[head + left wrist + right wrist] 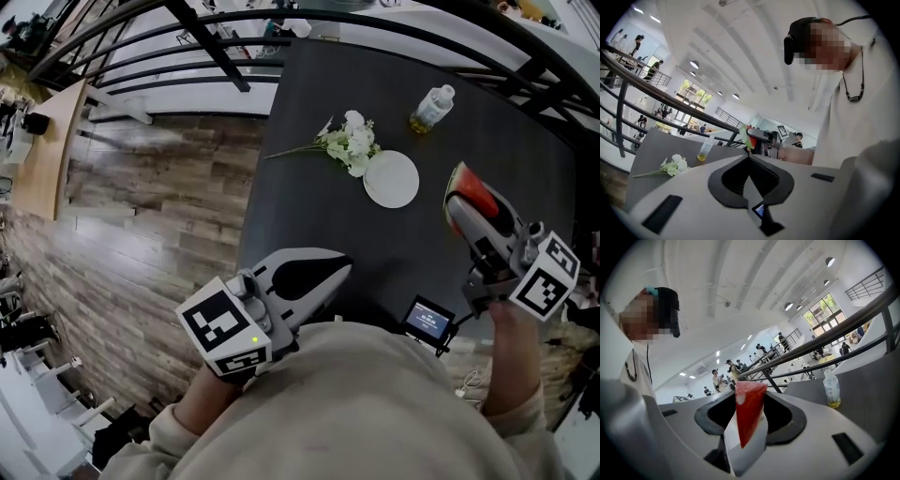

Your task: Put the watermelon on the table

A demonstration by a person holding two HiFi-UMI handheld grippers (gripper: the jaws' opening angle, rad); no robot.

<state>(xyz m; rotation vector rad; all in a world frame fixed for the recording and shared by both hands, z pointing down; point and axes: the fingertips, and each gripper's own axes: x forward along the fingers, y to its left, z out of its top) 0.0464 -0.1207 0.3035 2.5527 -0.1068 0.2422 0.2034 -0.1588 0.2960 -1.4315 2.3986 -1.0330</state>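
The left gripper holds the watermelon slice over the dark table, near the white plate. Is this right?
No: the right gripper holds the watermelon slice, as the right gripper view shows. It is over the dark table, near the white plate.

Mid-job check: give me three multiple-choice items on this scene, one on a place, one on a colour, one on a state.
1. Where is the white plate? A) beside the flowers B) in a sink C) on a shelf
2. What colour is the liquid in the bottle? A) blue B) yellow C) black
3. The watermelon slice is: A) lying on the plate B) dropped in a bowl C) clamped in the right gripper's jaws
Answers: 1 A, the plate lies next to the flowers on the table; 2 B, yellow shows low in the bottle; 3 C, the jaws grip the slice over the table.
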